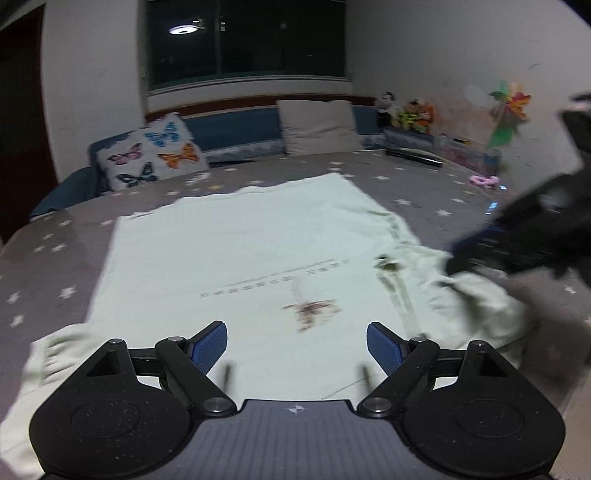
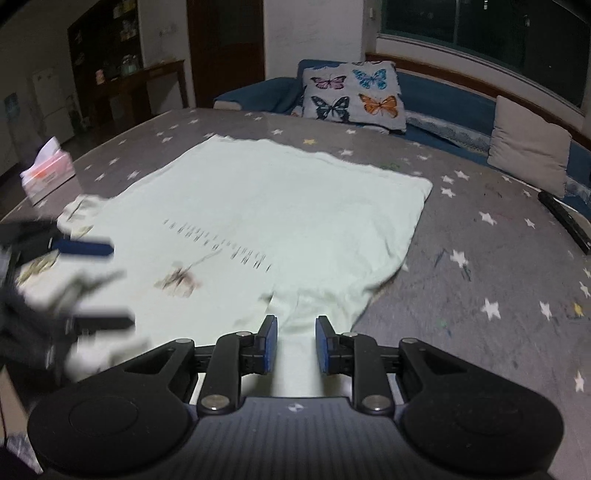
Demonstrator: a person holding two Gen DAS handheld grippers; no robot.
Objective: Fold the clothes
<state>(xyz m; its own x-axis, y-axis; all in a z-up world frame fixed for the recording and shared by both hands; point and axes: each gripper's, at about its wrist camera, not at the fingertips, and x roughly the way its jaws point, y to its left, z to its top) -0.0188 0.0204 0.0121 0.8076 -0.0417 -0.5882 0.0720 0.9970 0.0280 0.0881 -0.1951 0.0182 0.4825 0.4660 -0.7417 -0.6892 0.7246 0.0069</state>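
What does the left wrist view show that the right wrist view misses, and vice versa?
Only the left wrist view: stuffed toys, a pinwheel, a pink item on the bed, the ceiling lamp's reflection in the window. Only the right wrist view: a tissue box, a shelf, a door. Both: the pale green shirt flat on the star bedspread, the butterfly pillow, the grey pillow, and both open grippers, left and right.

Bare bed [image 2: 480,280] lies right of the shirt [image 2: 258,206]; a tissue box [image 2: 48,173] blocks its far left edge.
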